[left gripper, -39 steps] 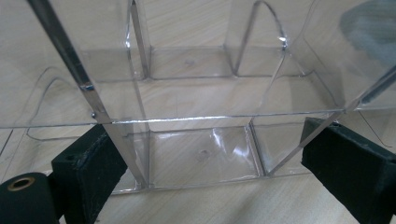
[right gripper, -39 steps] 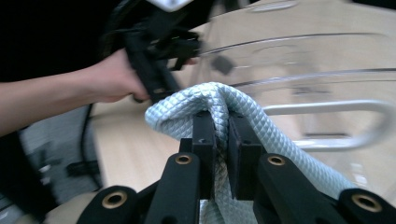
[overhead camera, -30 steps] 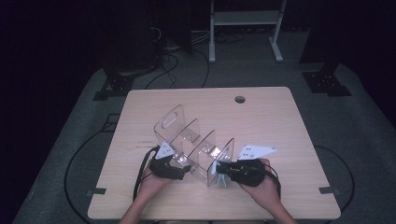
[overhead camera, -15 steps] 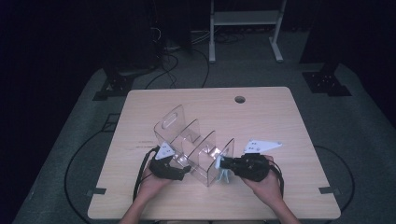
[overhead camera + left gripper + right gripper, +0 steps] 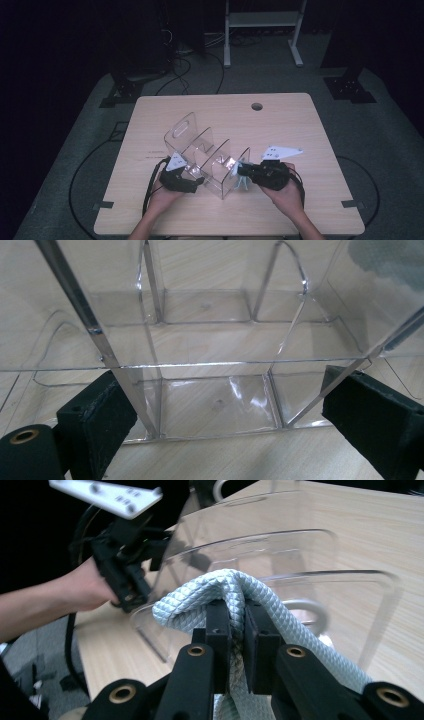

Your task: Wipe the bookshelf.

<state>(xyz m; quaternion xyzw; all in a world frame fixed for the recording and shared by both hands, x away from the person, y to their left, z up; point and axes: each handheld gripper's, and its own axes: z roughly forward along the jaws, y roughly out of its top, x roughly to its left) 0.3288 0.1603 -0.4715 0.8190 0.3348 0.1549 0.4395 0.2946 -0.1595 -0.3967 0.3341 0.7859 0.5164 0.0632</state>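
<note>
My right gripper point(image 5: 236, 615) has its two black jaws pinched tight on a fold of pale blue, diamond-textured cloth point(image 5: 280, 625), which bulges up over the jaw tips and drapes down on both sides. Just beyond the cloth stands a clear plastic divided organiser point(image 5: 280, 555) on the light wooden table point(image 5: 375, 525), its rounded transparent walls rising one behind another. At the organiser's far side my left gripper point(image 5: 131, 555), black with a grey three-cornered plate on top, reaches against the clear wall, my left hand point(image 5: 85, 587) wrapped around it near the table's edge.
</note>
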